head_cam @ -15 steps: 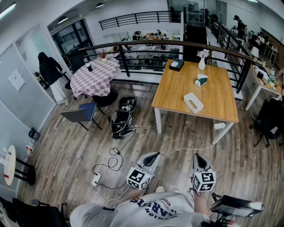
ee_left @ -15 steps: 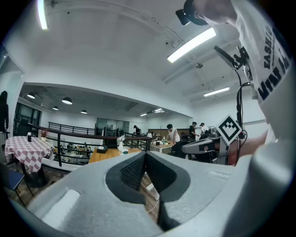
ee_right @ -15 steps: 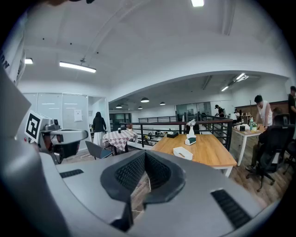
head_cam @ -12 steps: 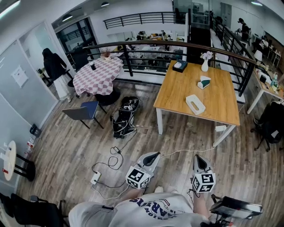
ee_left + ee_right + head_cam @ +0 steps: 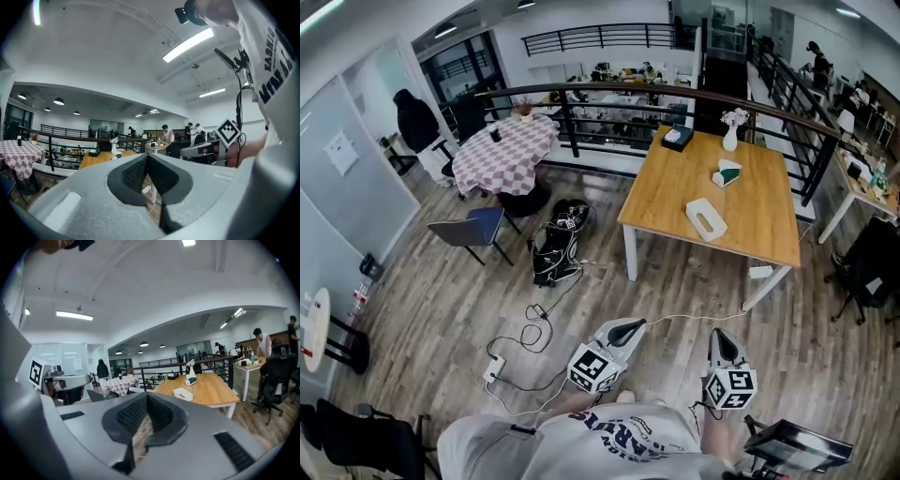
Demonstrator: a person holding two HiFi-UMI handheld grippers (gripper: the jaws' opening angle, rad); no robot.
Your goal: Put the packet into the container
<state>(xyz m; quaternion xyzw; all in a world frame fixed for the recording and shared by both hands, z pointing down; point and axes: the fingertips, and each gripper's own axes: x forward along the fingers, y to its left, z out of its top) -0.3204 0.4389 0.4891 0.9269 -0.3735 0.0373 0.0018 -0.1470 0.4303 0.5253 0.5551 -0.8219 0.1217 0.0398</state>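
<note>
A wooden table (image 5: 759,211) stands across the floor ahead of me. On it lie a white oblong container (image 5: 706,217) and a green and white packet (image 5: 727,172), with a white vase (image 5: 730,131) and a dark tissue box (image 5: 677,137) behind them. My left gripper (image 5: 630,327) and right gripper (image 5: 721,337) hang low by my body, far short of the table, both shut and holding nothing. The right gripper view shows the container (image 5: 182,393) and the packet (image 5: 190,380) on the table (image 5: 211,390) beyond its jaws, which meet at the tips. The left gripper view catches the table (image 5: 101,158) at a distance.
Cables and a power strip (image 5: 495,367) trail over the wood floor ahead of my feet. A black bag (image 5: 558,244), a blue chair (image 5: 473,230) and a checkered round table (image 5: 504,155) stand to the left. A black railing (image 5: 656,94) runs behind the table. An office chair (image 5: 872,262) is at the right.
The head view has shifted a little, so the room sits slightly differently in frame. Both grippers stay shut and low near my body, the left one drifting a touch to the right.
</note>
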